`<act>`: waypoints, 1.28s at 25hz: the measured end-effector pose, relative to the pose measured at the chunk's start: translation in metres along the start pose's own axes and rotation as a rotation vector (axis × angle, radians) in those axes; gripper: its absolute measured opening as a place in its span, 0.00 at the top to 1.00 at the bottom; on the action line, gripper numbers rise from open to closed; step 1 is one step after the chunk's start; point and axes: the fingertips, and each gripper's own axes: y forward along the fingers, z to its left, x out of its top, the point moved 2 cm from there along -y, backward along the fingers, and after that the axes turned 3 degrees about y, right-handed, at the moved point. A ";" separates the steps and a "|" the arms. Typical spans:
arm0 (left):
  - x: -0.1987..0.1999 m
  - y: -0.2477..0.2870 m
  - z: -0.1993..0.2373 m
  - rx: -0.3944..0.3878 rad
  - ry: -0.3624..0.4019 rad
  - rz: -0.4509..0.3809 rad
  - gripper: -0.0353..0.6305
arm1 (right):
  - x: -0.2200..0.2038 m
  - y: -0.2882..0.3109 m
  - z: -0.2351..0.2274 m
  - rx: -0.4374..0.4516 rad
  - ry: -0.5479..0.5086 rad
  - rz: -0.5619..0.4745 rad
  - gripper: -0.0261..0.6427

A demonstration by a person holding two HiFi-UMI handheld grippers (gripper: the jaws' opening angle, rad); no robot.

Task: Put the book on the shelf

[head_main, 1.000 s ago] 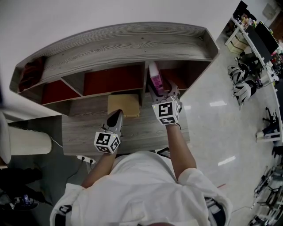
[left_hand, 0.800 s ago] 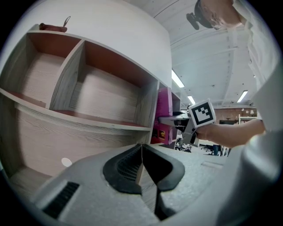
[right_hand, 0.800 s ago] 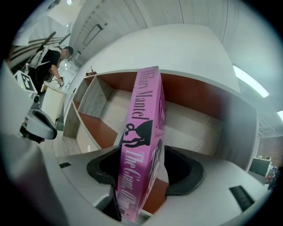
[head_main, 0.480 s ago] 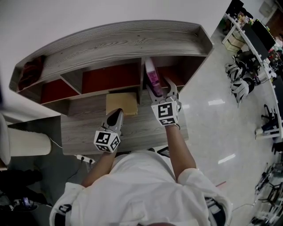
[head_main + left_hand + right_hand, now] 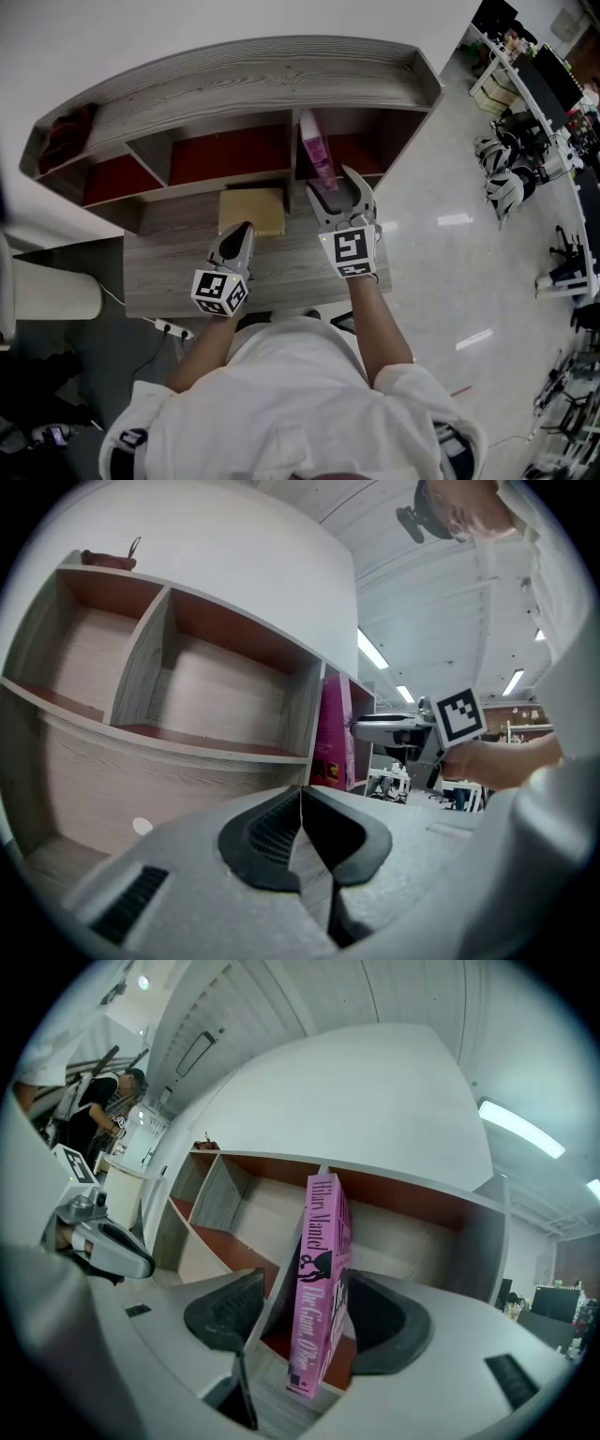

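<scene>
A pink book (image 5: 317, 155) stands upright in the right compartment of the wooden shelf (image 5: 234, 103), close against the divider. My right gripper (image 5: 333, 183) is open just in front of it, its jaws spread to either side of the spine. In the right gripper view the book (image 5: 319, 1279) rises between the open pads (image 5: 225, 1312), and I cannot tell whether they touch it. My left gripper (image 5: 240, 231) is shut and empty, low over the desk (image 5: 178, 277). The left gripper view shows the closed gripper (image 5: 302, 797), with the book (image 5: 333, 733) in the shelf (image 5: 216, 696) beyond.
A tan box (image 5: 251, 210) lies on the desk against the shelf's middle compartment. A dark brown item (image 5: 64, 141) sits on the shelf's top at the left. Racks with helmets (image 5: 511, 178) line the floor at the right. A white cylinder (image 5: 47, 295) stands at the left.
My right gripper, shut on the pink book a second ago, has opened and drawn back slightly. The book now stands in the compartment. The left gripper has hardly moved.
</scene>
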 end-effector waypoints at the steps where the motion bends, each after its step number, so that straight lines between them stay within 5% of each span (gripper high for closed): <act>1: 0.000 -0.001 -0.001 0.006 0.001 -0.002 0.92 | 0.001 -0.005 0.000 0.000 0.006 -0.005 0.60; 6: 0.008 -0.002 -0.009 0.030 0.017 -0.018 0.92 | 0.008 -0.036 -0.002 -0.008 0.026 -0.058 0.62; 17: 0.035 -0.001 -0.046 0.060 0.069 -0.054 0.92 | 0.003 -0.119 -0.026 -0.017 0.204 -0.140 0.91; 32: 0.023 -0.023 -0.096 -0.074 0.141 -0.006 0.92 | -0.048 -0.203 -0.006 0.008 0.283 -0.090 0.94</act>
